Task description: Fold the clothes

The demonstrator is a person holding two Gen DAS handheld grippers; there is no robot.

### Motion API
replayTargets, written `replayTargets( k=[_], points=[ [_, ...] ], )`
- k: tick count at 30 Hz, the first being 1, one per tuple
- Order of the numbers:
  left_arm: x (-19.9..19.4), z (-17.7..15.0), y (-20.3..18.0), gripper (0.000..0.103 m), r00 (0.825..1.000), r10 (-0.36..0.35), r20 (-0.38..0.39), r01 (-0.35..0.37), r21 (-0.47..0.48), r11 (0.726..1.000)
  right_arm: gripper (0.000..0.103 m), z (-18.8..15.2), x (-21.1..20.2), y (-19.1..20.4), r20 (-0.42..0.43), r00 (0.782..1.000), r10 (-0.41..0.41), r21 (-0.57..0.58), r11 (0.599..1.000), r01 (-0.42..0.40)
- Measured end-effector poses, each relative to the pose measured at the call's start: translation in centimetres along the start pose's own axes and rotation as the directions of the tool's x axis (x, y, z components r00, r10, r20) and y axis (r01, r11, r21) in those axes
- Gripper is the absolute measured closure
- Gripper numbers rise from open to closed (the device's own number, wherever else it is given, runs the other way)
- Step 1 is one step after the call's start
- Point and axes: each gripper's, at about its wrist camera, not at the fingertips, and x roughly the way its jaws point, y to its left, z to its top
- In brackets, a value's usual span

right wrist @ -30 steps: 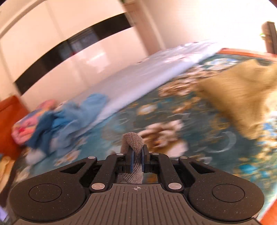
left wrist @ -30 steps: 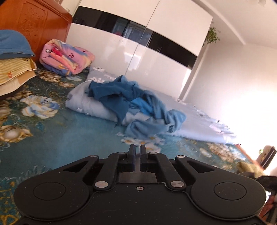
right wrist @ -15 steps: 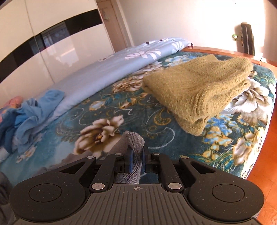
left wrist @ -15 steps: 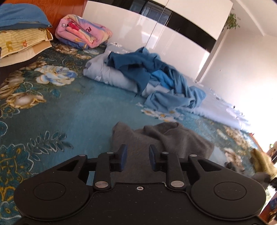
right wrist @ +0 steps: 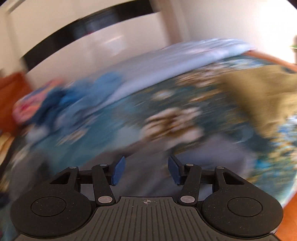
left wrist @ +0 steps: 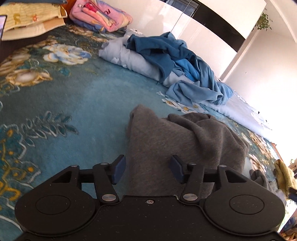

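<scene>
A grey garment (left wrist: 178, 148) lies rumpled on the teal floral bedspread (left wrist: 74, 103), just ahead of my left gripper (left wrist: 147, 169). That gripper's jaws are opening; the grey cloth lies under and between the blue pads, which do not press on it. The right wrist view is heavily blurred. There my right gripper (right wrist: 146, 170) has its jaws opening too, with a blurred grey garment (right wrist: 207, 153) on the bed beneath and nothing gripped. A heap of blue clothes (left wrist: 178, 61) rests on a pale blue quilt (left wrist: 130, 57) farther back.
A folded olive-yellow knit (right wrist: 263, 94) lies at the right side of the bed. A pink folded blanket (left wrist: 100, 14) and stacked pillows (left wrist: 31, 20) sit by the wooden headboard. A white wardrobe (left wrist: 185, 24) stands beyond the bed.
Both grippers went from shut to open. The right one let go of the grey cloth it pinched and swung left. The left one sank toward the bed, and the grey garment now lies before it.
</scene>
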Motion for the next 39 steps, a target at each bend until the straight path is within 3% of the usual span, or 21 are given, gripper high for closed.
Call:
replayTargets(
  k=[3,9,11,13,14,15,16,19,21,25,30,35,37,38,39],
  points=[
    [0.3,-0.5,-0.2,0.034,1.0,0.003,0.002,-0.004,0.024,1.0,0.039,-1.4,2.5,4.5,-0.075,0.991,0.111,-0.049,0.992,-0.115],
    [0.7,-1.1,0.1,0.037,0.999,-0.023,-0.024,0.023,-0.003,1.0,0.038,-3.2,4.9,7.6,-0.159,0.984,0.077,-0.094,0.991,-0.093],
    [0.7,-1.1,0.1,0.04,0.999,-0.038,-0.022,0.038,-0.009,0.999,0.047,-3.6,5.2,7.6,-0.184,0.981,0.067,-0.091,0.992,-0.085],
    [0.6,-1.2,0.1,0.052,0.998,-0.053,-0.019,0.053,-0.015,0.999,0.077,-3.8,5.1,7.0,-0.198,0.978,0.064,-0.072,0.994,-0.08],
    [0.5,-1.2,0.0,0.062,0.998,-0.058,-0.018,0.058,-0.015,0.998,0.082,-3.9,5.0,6.7,-0.206,0.976,0.066,-0.059,0.995,-0.08],
    [0.5,-1.1,-0.1,0.08,0.998,-0.068,-0.015,0.068,-0.011,0.998,0.095,-4.0,4.9,6.4,-0.212,0.975,0.072,-0.043,0.996,-0.082],
    [0.4,-1.1,-0.2,0.086,0.997,-0.075,-0.013,0.074,-0.007,0.997,0.096,-4.1,4.8,6.0,-0.214,0.973,0.083,-0.026,0.996,-0.091],
    [-0.1,-0.8,-0.7,0.081,1.0,-0.03,-0.001,0.03,0.017,0.999,0.098,-4.0,4.1,5.3,-0.179,0.977,0.112,0.006,0.994,-0.112],
    [-0.8,-0.2,-1.2,0.067,1.0,-0.005,0.023,0.004,0.036,0.999,0.098,-3.6,3.5,5.0,-0.145,0.983,0.112,0.006,0.994,-0.112],
    [-2.6,1.6,-2.5,0.052,0.996,-0.049,0.077,0.045,0.052,0.998,0.098,-2.7,2.4,4.8,-0.084,0.994,0.072,-0.026,0.997,-0.075],
    [-0.9,3.8,-6.9,0.037,0.98,-0.198,0.036,0.195,0.082,0.977,0.098,-2.4,2.0,4.5,-0.069,0.995,0.069,-0.021,0.997,-0.071],
    [3.5,4.1,-11.1,0.036,0.989,-0.136,-0.058,0.143,0.155,0.977,0.098,-2.4,1.0,4.1,-0.06,0.995,0.077,-0.019,0.997,-0.078],
    [4.5,3.9,-11.8,0.04,0.989,-0.128,-0.074,0.138,0.153,0.979,0.098,-2.4,0.7,3.9,-0.057,0.995,0.079,-0.017,0.997,-0.08],
    [4.8,3.9,-12.0,0.052,0.99,-0.122,-0.076,0.132,0.148,0.98,0.098,-2.4,0.6,3.9,-0.056,0.995,0.08,-0.019,0.997,-0.081],
    [5.2,3.8,-12.0,0.079,0.99,-0.113,-0.082,0.123,0.136,0.983,0.098,-2.5,0.5,3.8,-0.056,0.995,0.081,-0.02,0.996,-0.082]
  ],
)
